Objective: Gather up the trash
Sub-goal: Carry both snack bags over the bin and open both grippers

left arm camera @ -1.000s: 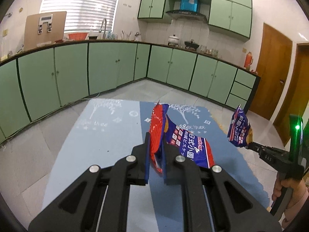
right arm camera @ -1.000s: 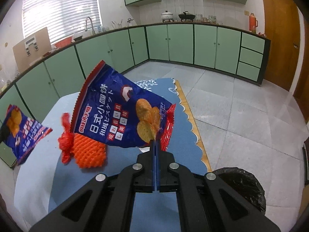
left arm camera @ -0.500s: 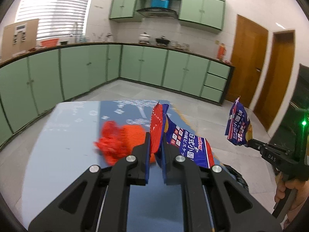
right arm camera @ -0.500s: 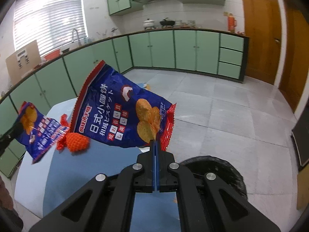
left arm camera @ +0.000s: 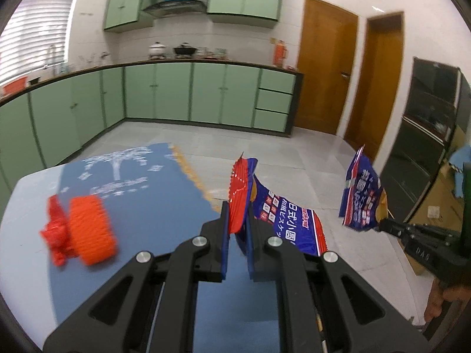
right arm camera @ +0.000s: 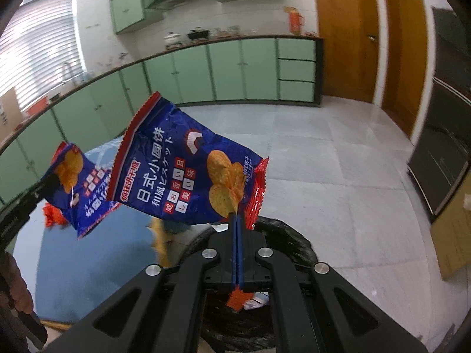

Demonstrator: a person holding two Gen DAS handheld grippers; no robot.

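Left gripper (left arm camera: pixel 235 226): clamped on the red crimped edge of a blue snack bag (left arm camera: pixel 282 220), fingers nearly together with only the foil between them. Bag hanging off to the right of the fingertips, printed side up, white characters "日式小圆" and a line of Japanese kana legible, small red-and-white squares beside them.

Right gripper (right arm camera: pixel 237 220): pressed fully together on the lower corner of a second blue snack bag (right arm camera: pixel 182 173), pinching just beside its red serrated seal. Bag standing up and leaning to the left above the fingertips. Readable on it: "日式小圆饼", "和風ビスケット", a yellow-on-red brand strip along the left seam too small to make out surely, white squares with "香", "美", "味", and pictured round golden crackers.

Directly beneath and ahead of the right fingertips: black-lined trash bin (right arm camera: pixel 294 241), some scraps inside. To the left of the left gripper, on the blue tablecloth (left arm camera: pixel 153 200): orange foam fruit net (left arm camera: pixel 88 229) with red mesh attached, lying well apart from both bags, blurred.
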